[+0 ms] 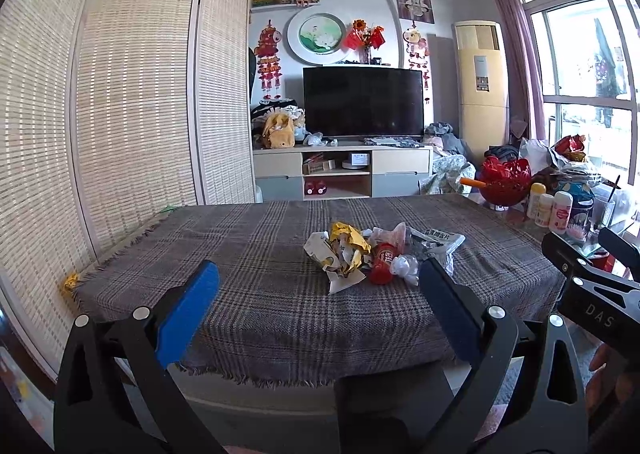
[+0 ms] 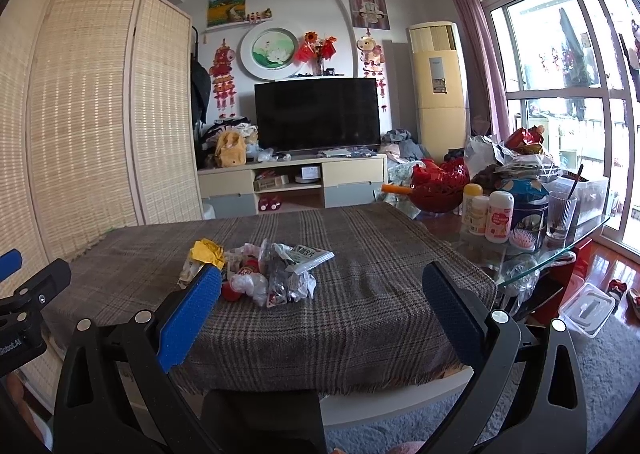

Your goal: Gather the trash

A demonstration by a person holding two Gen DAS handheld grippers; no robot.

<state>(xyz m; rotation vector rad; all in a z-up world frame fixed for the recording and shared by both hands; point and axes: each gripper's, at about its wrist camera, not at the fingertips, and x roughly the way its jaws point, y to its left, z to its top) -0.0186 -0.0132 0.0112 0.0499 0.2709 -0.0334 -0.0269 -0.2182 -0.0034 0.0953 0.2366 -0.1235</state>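
Trash pile [image 1: 376,254] lies mid-desk on the plaid cloth [image 1: 256,254], at 12 o'clock from the left gripper [image 1: 320,286] and 11 o'clock from the right gripper [image 2: 322,286]. Both sets of jaws spread wide, holding nothing, short of the pile. Bottles [image 2: 490,216] at 2 o'clock, well apart from the trash.

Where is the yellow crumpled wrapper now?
The yellow crumpled wrapper lies on the plaid tablecloth, at the left end of the trash pile, beside the red packet.
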